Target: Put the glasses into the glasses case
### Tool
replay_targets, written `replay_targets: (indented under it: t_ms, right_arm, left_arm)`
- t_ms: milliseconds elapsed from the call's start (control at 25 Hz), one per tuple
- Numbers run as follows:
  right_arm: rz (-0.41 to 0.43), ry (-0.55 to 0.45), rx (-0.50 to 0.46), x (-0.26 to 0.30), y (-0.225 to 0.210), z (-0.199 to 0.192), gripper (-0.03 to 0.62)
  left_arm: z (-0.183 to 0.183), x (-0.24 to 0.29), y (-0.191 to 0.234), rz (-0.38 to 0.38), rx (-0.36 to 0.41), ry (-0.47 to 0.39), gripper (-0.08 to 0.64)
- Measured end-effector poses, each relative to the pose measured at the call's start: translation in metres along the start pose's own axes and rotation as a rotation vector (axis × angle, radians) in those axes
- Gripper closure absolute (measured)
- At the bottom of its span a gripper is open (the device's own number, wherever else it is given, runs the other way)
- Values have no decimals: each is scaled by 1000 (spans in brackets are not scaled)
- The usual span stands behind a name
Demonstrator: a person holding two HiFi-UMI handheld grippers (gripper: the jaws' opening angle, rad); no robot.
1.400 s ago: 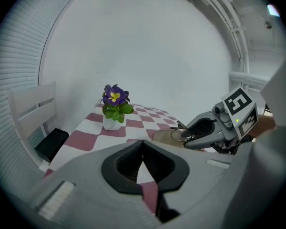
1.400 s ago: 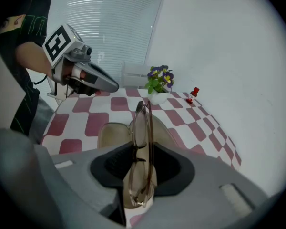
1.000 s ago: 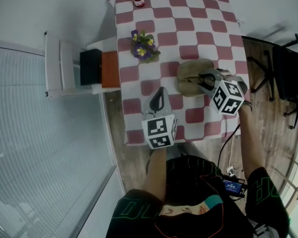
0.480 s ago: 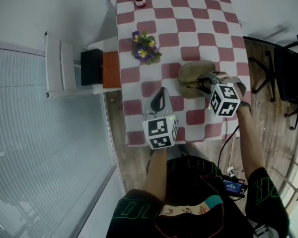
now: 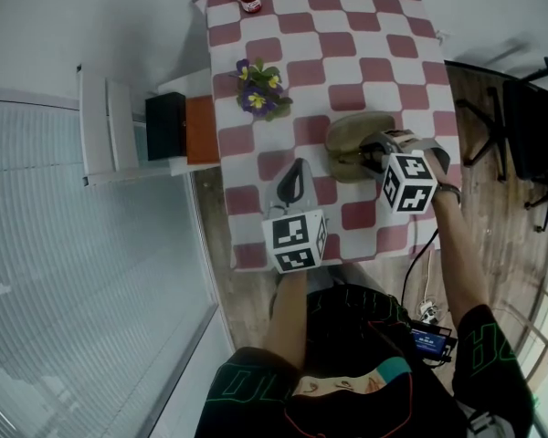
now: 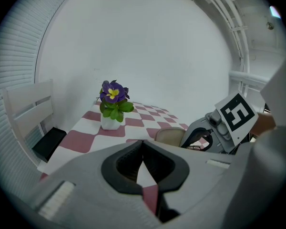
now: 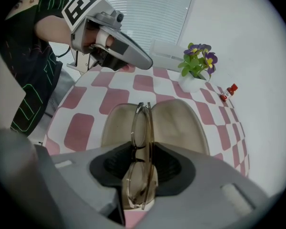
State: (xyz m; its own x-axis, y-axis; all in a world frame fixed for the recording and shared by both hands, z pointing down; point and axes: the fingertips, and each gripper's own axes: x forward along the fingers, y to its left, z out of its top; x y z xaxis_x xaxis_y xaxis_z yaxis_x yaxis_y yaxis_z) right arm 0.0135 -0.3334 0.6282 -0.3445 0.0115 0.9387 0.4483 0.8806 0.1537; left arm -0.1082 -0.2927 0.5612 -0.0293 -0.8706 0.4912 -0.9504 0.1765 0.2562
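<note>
our right gripper grasps the glasses over the open case, its jaws just easing apart. our left gripper waits clenched and empty. we judge that dropping them in and closing the case remain.

You have no words or numbers to read here: your left cube and right cube bear only black-and-white square markers, and the green lettering on your clothes is too warped to read

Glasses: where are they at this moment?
Right gripper view, centre: the glasses are gripped on edge by the right gripper, whose jaws have just been opening, directly over the open tan glasses case, on the person's right.
</note>
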Motion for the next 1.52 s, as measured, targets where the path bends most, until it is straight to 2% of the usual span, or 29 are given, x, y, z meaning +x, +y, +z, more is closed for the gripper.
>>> replay_targets:
  t_ms: [320,760,1040,1320,1520]
  right_arm:
    - [98,35,-47,2,0,1,430]
    - [154,23,-48,-9,4,7,414]
    - [137,-15,-33,-16,4,11,414]
    - [84,-99,35,-25,-1,15,414]
    - [-24,-206,155,-33,-12,22,459]
  left_arm:
    - [-2,1,-4,-13,4,11,557]
    - [-6,1,0,-11,1,18,557]
    - [-6,1,-3,-18,5,19,557]
    - [-4,1,-7,-25,11,13,557]
    - [3,-2,-12,-28,20,-4,557]
